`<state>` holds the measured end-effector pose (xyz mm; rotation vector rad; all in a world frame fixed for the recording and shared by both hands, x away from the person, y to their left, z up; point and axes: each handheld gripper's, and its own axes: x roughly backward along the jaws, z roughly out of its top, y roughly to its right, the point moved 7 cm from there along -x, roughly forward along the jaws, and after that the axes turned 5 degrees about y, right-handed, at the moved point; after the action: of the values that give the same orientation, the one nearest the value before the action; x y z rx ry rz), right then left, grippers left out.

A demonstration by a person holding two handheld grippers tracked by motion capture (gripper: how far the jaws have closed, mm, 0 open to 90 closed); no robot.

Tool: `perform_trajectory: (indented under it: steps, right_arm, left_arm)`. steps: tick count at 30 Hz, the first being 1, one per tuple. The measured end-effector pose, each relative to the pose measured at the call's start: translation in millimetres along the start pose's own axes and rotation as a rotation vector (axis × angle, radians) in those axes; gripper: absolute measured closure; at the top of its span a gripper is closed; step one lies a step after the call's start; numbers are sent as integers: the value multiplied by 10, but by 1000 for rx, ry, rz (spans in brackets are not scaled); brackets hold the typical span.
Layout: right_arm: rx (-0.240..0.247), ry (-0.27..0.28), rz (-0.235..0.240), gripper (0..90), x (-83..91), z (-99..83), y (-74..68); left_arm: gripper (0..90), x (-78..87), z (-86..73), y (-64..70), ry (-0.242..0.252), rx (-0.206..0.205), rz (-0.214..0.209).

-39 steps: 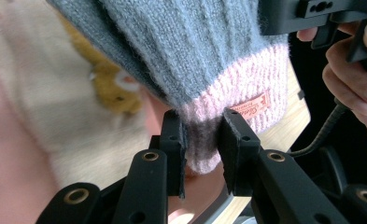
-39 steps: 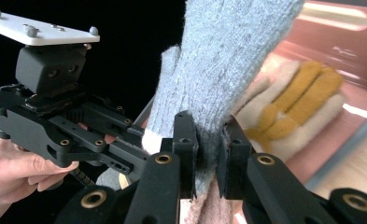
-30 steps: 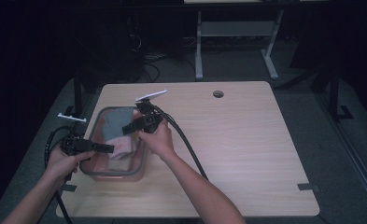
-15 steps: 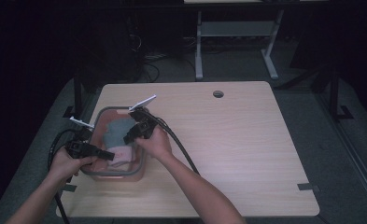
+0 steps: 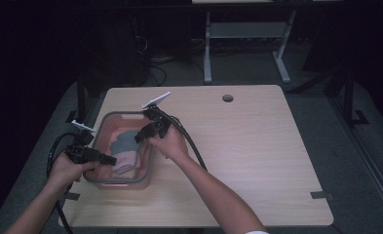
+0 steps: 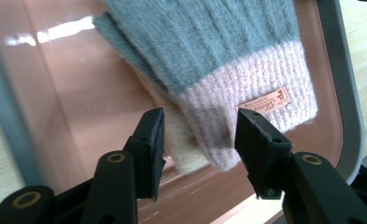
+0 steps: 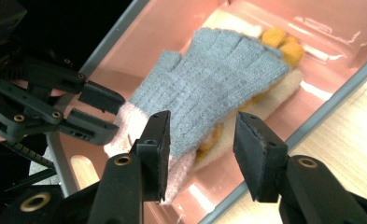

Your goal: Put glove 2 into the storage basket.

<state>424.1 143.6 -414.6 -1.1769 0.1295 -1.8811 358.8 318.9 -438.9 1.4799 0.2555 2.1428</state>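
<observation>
both claws gape over the bin, left claw straddling the glove cuff, right claw above its palm, ready to pinch.

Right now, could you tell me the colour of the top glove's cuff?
Pale pink cuff, shown best in the left gripper view.

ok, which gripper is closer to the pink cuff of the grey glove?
Left. The left gripper has its open fingers around the pink cuff. The right gripper hovers open over the glove's grey middle, farther along.
</observation>
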Motion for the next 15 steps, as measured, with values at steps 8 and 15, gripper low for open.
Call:
perform_trajectory:
  steps: [8,15]
  right_arm:
    - [17,28,4,516,193,26,-15]
    - [21,70,-1,480,455,41,12]
  left_arm:
    - [458,151,122,127,58,-25,-18]
    - [424,250,287,387,117,-63,-45]
